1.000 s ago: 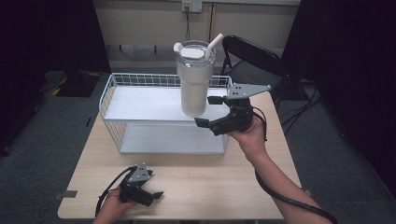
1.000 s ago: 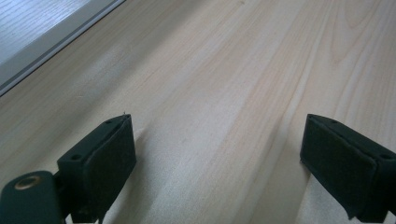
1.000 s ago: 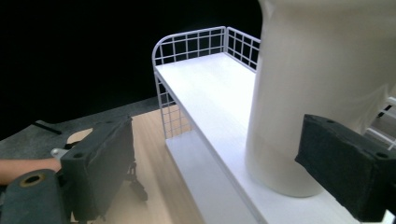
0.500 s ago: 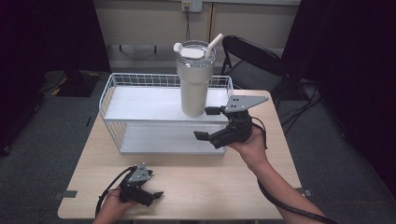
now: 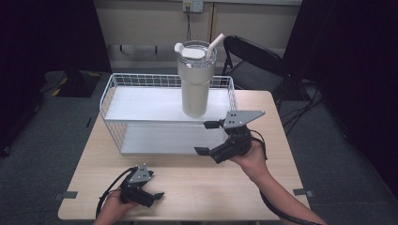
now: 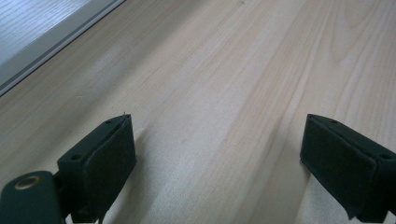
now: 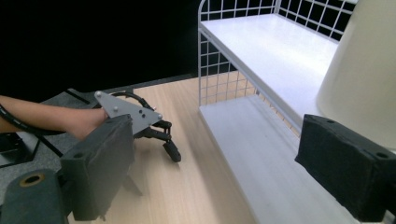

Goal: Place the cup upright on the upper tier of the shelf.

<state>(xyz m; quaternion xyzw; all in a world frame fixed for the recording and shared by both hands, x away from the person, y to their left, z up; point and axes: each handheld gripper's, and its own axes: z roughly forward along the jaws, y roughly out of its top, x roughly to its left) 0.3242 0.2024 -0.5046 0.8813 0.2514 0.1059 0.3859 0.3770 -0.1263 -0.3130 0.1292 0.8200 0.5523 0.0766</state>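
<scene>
The right gripper (image 5: 207, 138) is held above the table (image 5: 263, 183) in the person's right hand (image 5: 248, 157), just in front of the white wire rack (image 5: 141, 101). Its two black jaws are spread wide with nothing between them. A grey three-cornered plate sits on top of it, and a cable runs back along the forearm. In the right gripper view, the pads (image 7: 100, 163) frame the rack's lower shelf, with the cream side of the tumbler (image 7: 364, 84) close at the right edge.

The tumbler (image 5: 196, 77) stands upright on the rack's upper shelf, toward its right end. It is tall and cream-coloured, with a clear lid and a white straw leaning to the right. It stands apart from the right gripper, a little beyond and above the jaws.

The left gripper (image 5: 149, 197) rests low at the near left edge of the table, held in the left hand (image 5: 112, 211). Its jaws are also spread apart and hold nothing; in the left gripper view, the pads (image 6: 107, 158) hang just over bare light wood, with the rack's white base edge at the upper left.

Behind the table stands a dark folding chair (image 5: 253, 63).
</scene>
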